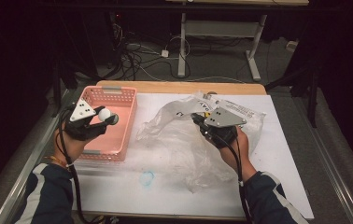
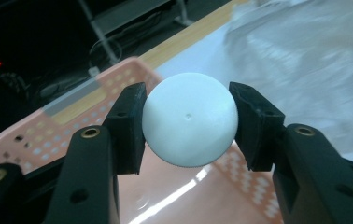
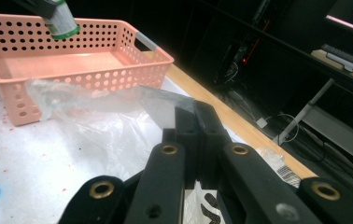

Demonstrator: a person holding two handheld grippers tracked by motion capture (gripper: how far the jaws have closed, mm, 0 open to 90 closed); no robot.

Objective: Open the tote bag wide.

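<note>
Dark floor and tangled cables lie beyond the white-covered table [image 1: 277, 154], where I work with a gripper in each hand. My left gripper [image 2: 189, 122] has its pads clamped on either side of a white ball [image 2: 189, 125], which hangs above the pink basket [image 1: 118, 100] at the table's left edge. My right gripper [image 3: 194, 122] has its fingers pressed together on a fold of the clear plastic bag [image 1: 174, 140], which lies crumpled mid-table, just beside the basket.
</note>
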